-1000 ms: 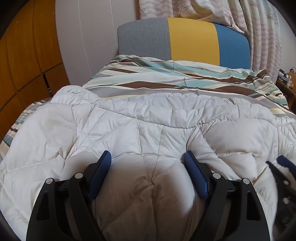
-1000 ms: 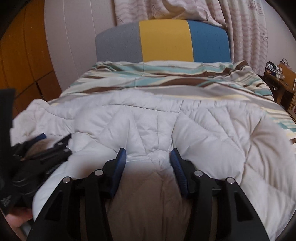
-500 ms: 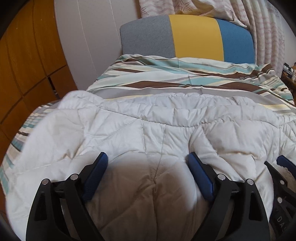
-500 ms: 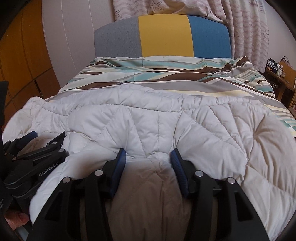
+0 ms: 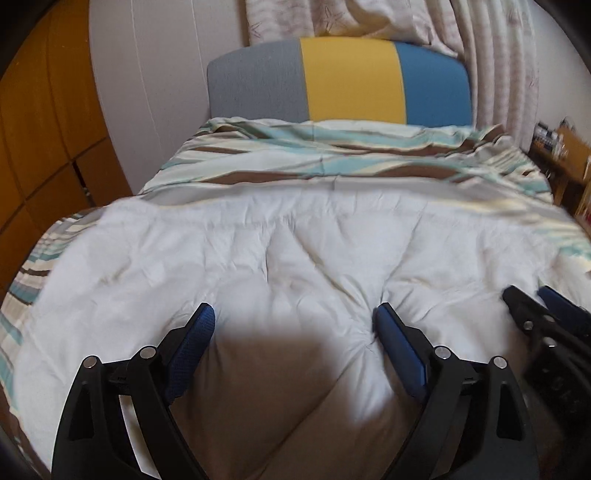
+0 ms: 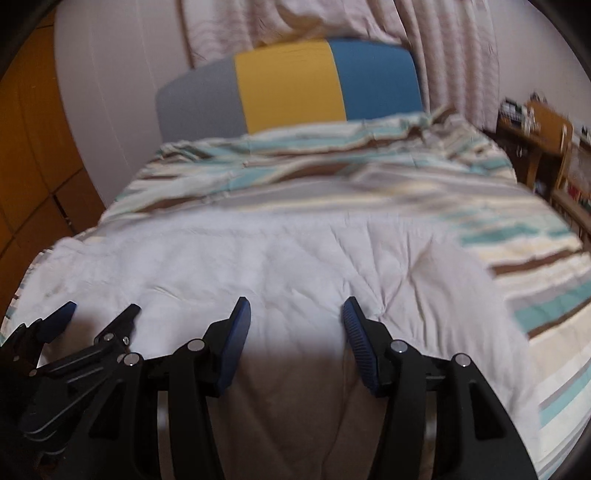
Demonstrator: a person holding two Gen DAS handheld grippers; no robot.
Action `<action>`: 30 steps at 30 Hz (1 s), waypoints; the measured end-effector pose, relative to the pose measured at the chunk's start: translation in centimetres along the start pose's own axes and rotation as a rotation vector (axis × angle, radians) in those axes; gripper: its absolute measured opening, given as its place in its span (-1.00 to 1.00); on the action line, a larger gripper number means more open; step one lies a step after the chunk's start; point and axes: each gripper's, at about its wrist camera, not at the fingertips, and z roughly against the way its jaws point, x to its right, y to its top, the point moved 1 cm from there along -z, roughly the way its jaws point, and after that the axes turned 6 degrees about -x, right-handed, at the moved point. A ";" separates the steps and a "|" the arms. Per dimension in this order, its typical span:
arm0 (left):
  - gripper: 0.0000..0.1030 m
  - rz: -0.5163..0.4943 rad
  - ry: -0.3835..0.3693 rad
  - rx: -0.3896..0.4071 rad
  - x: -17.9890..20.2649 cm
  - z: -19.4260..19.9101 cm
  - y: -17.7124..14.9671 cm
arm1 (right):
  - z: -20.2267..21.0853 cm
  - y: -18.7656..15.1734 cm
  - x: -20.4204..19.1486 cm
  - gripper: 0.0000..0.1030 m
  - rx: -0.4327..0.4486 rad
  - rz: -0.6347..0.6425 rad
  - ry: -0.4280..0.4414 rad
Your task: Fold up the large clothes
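A large white quilted down garment lies spread across the striped bed; it also shows in the right wrist view. My left gripper has its jaws wide apart with a thick bunch of the white fabric between them at the near edge. My right gripper stands just to its right, jaws apart around another bunch of the same edge. Whether either grips the fabric is unclear. The right gripper's fingers show at the left view's right edge; the left gripper's fingers show at lower left of the right view.
The bed has a striped teal, brown and cream cover and a grey, yellow and blue headboard. Wooden cabinets stand at the left. Curtains hang behind. A wooden desk with clutter stands at the right.
Both grippers have lifted and drawn back with the garment's near edge; the fabric now lies flatter and more stretched. The right gripper's jaws stand wider apart. The views are blurred with motion.
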 end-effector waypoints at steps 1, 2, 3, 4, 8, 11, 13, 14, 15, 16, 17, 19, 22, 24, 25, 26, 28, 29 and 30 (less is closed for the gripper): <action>0.76 -0.002 0.001 0.016 0.1 -0.3 -0.4 | -0.5 -0.4 0.1 0.05 -0.002 0.000 0.010; 0.76 -0.004 0.000 0.024 0.1 -0.5 -0.6 | -0.8 -0.8 0.3 0.05 0.009 0.000 0.020; 0.78 -0.005 -0.005 0.025 0.1 -0.7 -0.8 | -1.0 -1.1 0.4 0.05 0.017 -0.002 0.021; 0.78 -0.004 -0.009 0.023 0.1 -1.0 -0.9 | -1.3 -1.3 0.4 0.05 0.022 -0.007 0.013; 0.80 -0.019 0.007 0.001 0.4 -2.2 -1.0 | -2.3 -1.5 -0.1 0.05 0.014 0.009 -0.033; 0.80 -0.026 0.016 -0.007 0.5 -2.2 -1.0 | -2.6 -1.4 -0.1 0.05 0.003 0.011 -0.040; 0.81 -0.022 0.010 -0.016 0.3 -2.1 -0.9 | -2.8 -1.3 -0.1 0.06 -0.004 0.017 -0.051; 0.81 -0.019 0.002 -0.019 0.2 -2.0 -0.7 | -2.8 -1.3 -0.2 0.06 -0.007 0.022 -0.056; 0.83 -0.012 -0.025 -0.029 -0.2 -1.6 -0.6 | -2.6 -1.2 -0.3 0.06 -0.010 0.028 -0.058; 0.85 -0.013 -0.049 -0.038 -0.6 -1.2 -0.4 | -2.5 -1.1 -0.4 0.08 -0.013 0.030 -0.057; 0.87 -0.018 -0.077 -0.050 -1.1 -0.7 -0.3 | -2.2 -0.9 -0.4 0.10 -0.017 0.032 -0.055; 0.87 -0.025 -0.112 -0.063 -2.2 0.5 -0.3 | -1.2 -0.8 -0.4 0.17 -0.010 0.039 -0.063; 0.87 -0.007 -0.108 -0.021 -4.3 2.7 -0.7 | 0.9 -1.0 -1.1 0.17 0.019 0.061 -0.064; 0.94 0.035 -0.070 0.026 -6.4 4.5 -1.4 | 2.0 -1.3 -1.5 0.17 0.024 0.073 -0.055; 0.94 0.053 -0.065 0.041 -7.2 5.0 -1.6 | 2.7 -1.5 -1.8 0.17 0.027 0.078 -0.049; 0.94 0.084 -0.061 0.054 -8.5 5.8 -2.0 | 3.3 -1.7 -2.0 0.17 0.028 0.077 -0.040; 0.94 0.122 -0.058 0.057 -10.4 6.6 -2.8 | 4.6 -2.2 -2.4 0.17 0.035 0.070 -0.011; 0.94 0.143 -0.054 0.056 -11.4 7.0 -3.2 | 5.2 -2.5 -2.7 0.18 0.036 0.068 0.001; 0.94 0.168 -0.055 0.057 -12.6 7.5 -3.7 | 5.7 -2.7 -3.0 0.18 0.035 0.066 0.012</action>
